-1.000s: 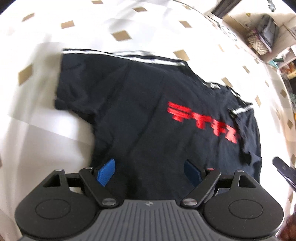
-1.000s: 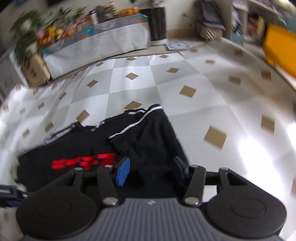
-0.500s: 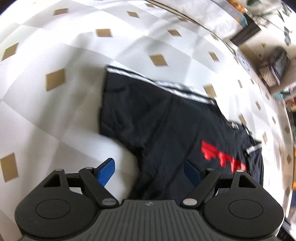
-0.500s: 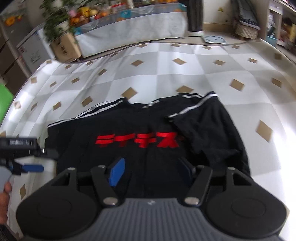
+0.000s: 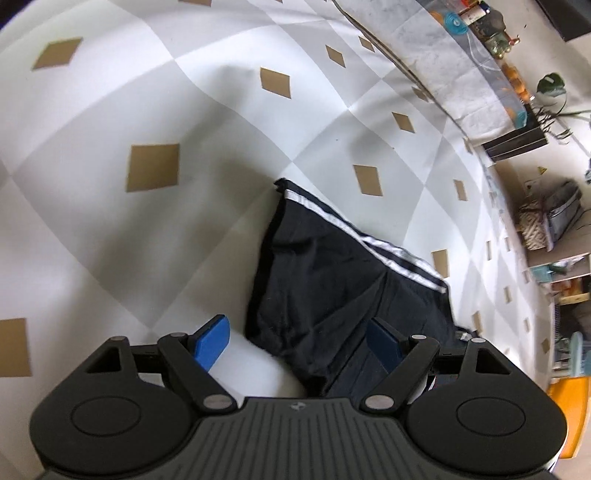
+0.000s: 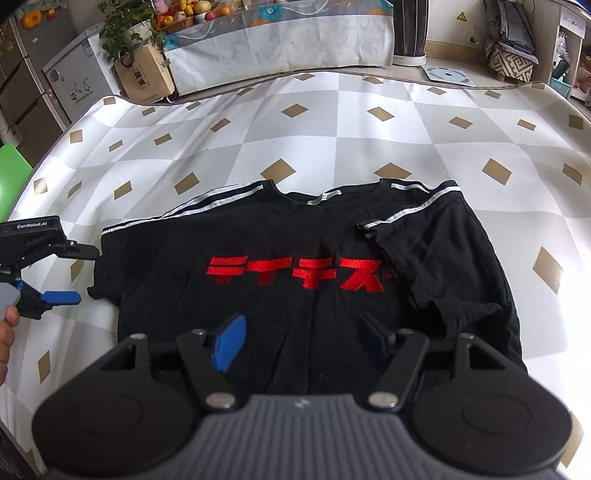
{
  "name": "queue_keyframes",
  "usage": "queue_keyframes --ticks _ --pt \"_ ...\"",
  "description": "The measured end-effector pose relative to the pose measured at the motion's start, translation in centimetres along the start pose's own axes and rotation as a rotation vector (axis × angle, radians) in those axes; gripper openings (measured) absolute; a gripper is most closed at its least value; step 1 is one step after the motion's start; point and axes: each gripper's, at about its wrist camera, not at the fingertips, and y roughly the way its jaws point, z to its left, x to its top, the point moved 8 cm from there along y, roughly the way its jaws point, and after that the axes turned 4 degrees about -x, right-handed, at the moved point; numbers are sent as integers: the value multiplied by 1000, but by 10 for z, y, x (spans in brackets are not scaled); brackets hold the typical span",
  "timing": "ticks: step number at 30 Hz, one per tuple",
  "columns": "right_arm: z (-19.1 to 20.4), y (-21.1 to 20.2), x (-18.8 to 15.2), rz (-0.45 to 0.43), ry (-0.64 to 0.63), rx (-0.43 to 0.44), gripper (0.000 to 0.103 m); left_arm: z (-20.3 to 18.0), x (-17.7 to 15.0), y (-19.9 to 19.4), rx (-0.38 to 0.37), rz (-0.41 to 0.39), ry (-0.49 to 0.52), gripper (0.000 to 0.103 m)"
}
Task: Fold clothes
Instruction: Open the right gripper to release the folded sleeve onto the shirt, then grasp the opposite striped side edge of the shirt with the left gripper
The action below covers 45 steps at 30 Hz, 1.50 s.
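Note:
A black T-shirt (image 6: 295, 240) with red characters lies face up on the checked cloth. Its right sleeve (image 6: 436, 266) is folded inward over the body, while the white-striped left sleeve (image 5: 325, 273) lies spread out. My right gripper (image 6: 301, 338) hovers over the shirt's lower middle; its jaws are opening and the pads press on nothing. My left gripper (image 5: 297, 343) stands open above the left sleeve's outer edge, cloth and floor showing between its fingers. From the right wrist view, the left gripper (image 6: 70, 275) sits just left of that sleeve.
The checked cloth (image 6: 332, 140) spreads wide around the shirt. A long covered sideboard (image 6: 280, 40) with fruit, a potted plant (image 6: 125, 33) on a cardboard box and a woven basket (image 6: 509, 61) stand beyond its far edge. A hand (image 6: 7, 332) shows at the left.
The left gripper has slid left from over the shirt's body to over the left sleeve. The right gripper has swung from the folded right sleeve to the shirt's middle, and its jaws have widened.

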Motion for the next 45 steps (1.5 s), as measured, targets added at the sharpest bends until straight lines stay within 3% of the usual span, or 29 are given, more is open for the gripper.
queue_keyframes --ticks 6,14,24,26,28,35,37,45 --pt "-1 2 1 4 4 -6 66 -1 4 13 -63 19 -27 80" --pt "-5 7 1 19 9 -14 66 5 15 17 24 -33 24 80" --pt "0 11 -1 27 -13 -25 66 -6 18 25 23 -78 85 80" --pt "-1 11 0 26 -9 -27 66 -8 18 24 20 -83 85 73" --pt "-2 11 0 24 -5 -28 66 -9 17 25 -1 -77 73 51" --pt "-1 10 1 20 -8 -26 66 -11 12 27 -13 -72 50 32" --pt "-1 10 1 20 -8 -27 66 -9 10 28 -11 -71 45 13" --pt "-1 9 2 18 -6 -29 66 -13 7 25 -12 -108 45 6"
